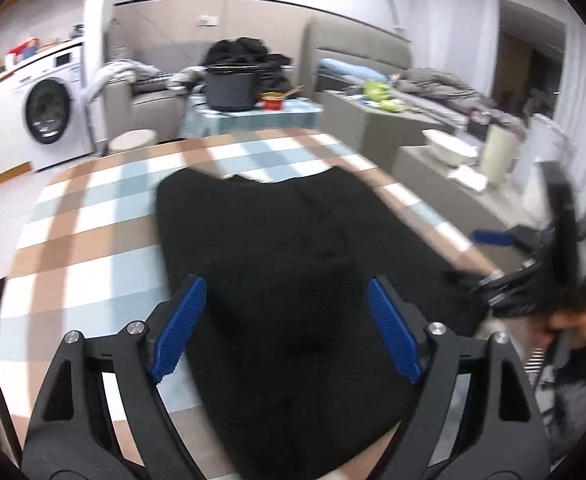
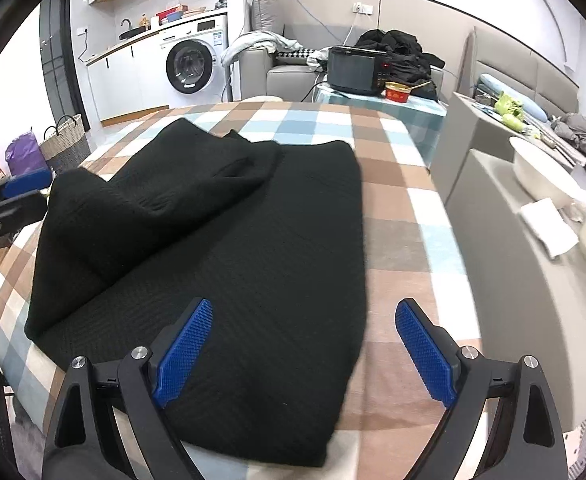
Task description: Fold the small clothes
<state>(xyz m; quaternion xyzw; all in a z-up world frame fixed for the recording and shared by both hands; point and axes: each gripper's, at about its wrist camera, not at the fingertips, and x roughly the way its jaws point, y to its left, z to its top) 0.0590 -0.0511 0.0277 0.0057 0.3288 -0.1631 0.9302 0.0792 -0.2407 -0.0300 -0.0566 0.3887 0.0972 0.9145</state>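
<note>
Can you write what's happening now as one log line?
left gripper: open, empty | right gripper: open, empty | black garment: partly folded on checked tablecloth

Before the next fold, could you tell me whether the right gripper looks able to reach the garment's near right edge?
Probably yes. The right gripper is open, its jaws straddling the edge of the black garment, with nothing between them and it.

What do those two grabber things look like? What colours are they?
Both look the same. The left gripper and the right gripper each have two black arms with triangle-shaped holes and shiny silver bolts. The fingers wear bright blue pads with a bumpy grid pattern. A dark sleeve covers the person's arm behind one.
</note>
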